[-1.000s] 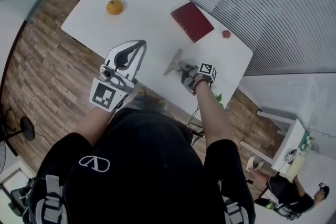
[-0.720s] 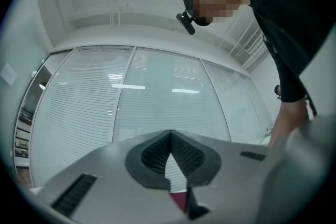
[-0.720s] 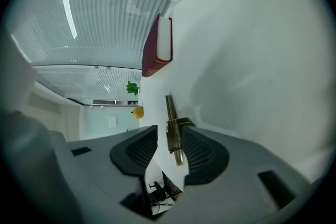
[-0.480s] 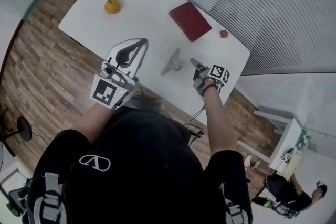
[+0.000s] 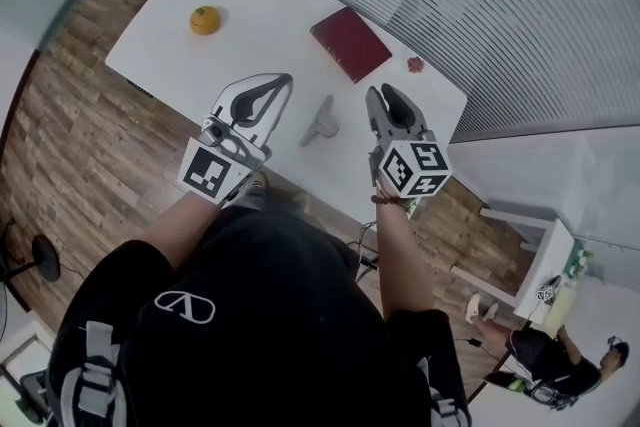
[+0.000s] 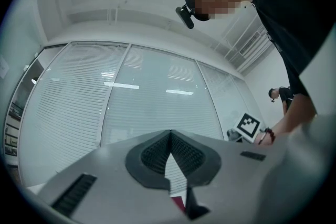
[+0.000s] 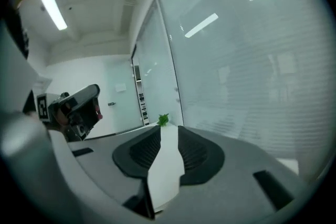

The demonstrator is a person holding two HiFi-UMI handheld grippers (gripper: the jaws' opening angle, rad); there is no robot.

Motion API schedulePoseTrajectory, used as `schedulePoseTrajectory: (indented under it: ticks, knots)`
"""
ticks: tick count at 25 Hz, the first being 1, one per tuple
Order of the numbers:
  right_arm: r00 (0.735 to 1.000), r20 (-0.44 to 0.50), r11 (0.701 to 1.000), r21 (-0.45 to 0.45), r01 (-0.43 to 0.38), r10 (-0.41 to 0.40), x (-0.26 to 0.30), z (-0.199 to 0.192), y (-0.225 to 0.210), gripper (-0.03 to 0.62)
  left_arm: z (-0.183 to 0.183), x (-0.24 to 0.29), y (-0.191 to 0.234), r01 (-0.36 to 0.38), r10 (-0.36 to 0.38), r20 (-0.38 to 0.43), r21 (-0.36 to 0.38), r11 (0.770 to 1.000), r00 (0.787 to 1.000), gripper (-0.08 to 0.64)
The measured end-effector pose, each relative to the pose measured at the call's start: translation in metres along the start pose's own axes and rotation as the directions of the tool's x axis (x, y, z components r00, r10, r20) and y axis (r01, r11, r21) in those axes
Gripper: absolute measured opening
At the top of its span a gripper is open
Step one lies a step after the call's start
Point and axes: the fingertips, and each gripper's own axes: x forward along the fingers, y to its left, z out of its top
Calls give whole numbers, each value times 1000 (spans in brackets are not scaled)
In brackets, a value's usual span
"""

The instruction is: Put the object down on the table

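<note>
Worktop (image 5: 260, 25): white, grey object (image 5: 320, 121) lies flat on it near front edge, between 2 grippers, touching neither.
Left gripper (image 5: 283, 80): jaws closed tip to tip, empty.
Right gripper (image 5: 385, 97): jaws part open, just been closing, nothing between them, clear of object.
Put-down looks done; nothing left but withdrawal.
Object's long axis runs front-to-back: broad end nearest person, narrow end toward red book (image 5: 350, 43).

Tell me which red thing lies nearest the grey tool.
The red book, flat just beyond the tool; the small red item sits farther off, near the table's edge.
</note>
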Motion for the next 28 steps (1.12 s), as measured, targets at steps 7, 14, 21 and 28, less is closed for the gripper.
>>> schedulePoseTrajectory:
  ticks: [7,14,21,28]
  knots:
    - [980,175,932,-329,151,-97,-37,52,39,41,4,8,-4,34,-34,17,-2,999,999,5]
    - [949,291,897,-377,229,-120,-61,70,53,6,4,13,-9,70,-70,24,-7,997,997,5]
    - [942,308,897,-366,247,-134,-70,63,54,6,1,15,-11,80,-79,15,-16,997,997,5]
    - [945,284,890,-370,265,-163,-71,50,50,3,0,16,-14,79,-79,8,-18,997,997,5]
